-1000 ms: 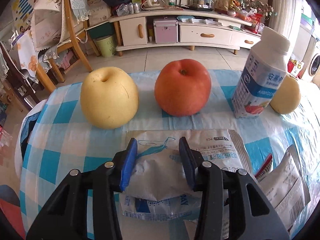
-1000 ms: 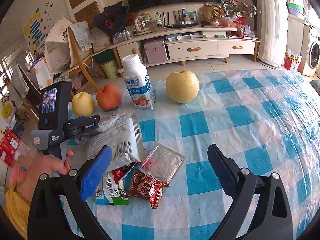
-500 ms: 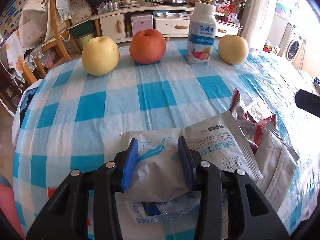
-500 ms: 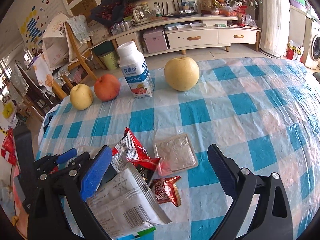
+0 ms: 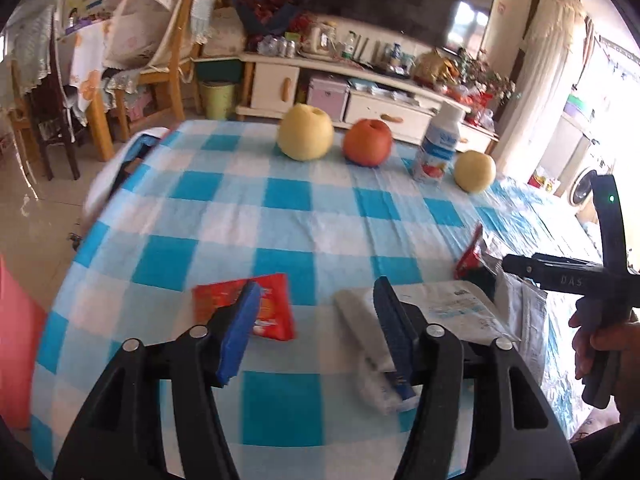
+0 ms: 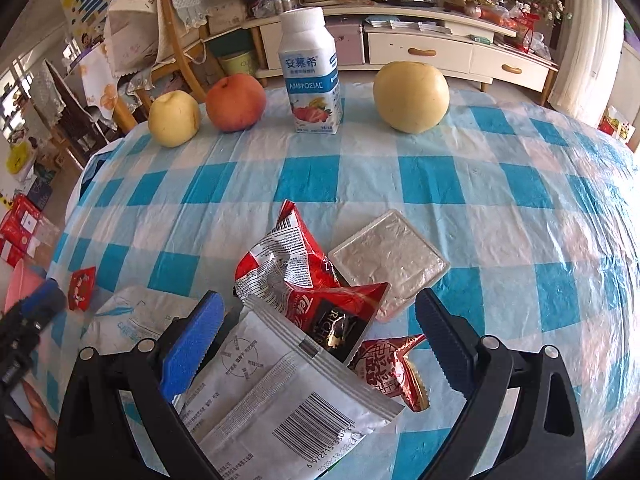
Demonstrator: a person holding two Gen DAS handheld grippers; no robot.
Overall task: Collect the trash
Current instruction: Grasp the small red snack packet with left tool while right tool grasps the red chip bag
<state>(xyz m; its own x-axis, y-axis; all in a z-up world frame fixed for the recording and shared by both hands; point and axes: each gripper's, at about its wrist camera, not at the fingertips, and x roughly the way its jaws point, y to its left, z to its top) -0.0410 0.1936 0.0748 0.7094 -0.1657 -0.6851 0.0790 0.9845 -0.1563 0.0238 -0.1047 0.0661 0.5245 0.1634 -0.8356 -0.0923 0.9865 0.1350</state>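
The left gripper (image 5: 316,320) had just spread, white pouch (image 5: 420,320) freed beside its right finger; next, centre over the red packet (image 5: 264,308). The right gripper (image 6: 316,344) hung spread.

bare checked tablecloth (image 6: 500,184) mid-table, fruit and bottle (image 6: 310,68) lining far edge, wrappers (image 6: 304,292) heaped near

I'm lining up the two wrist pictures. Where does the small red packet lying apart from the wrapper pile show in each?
Left wrist: the small red packet lies low and centre-left, partly behind the left finger.
Right wrist: it is far left, near the table edge, left of the wrapper pile.
Shared landmark: the yogurt bottle at the far side, between red apple and pear.
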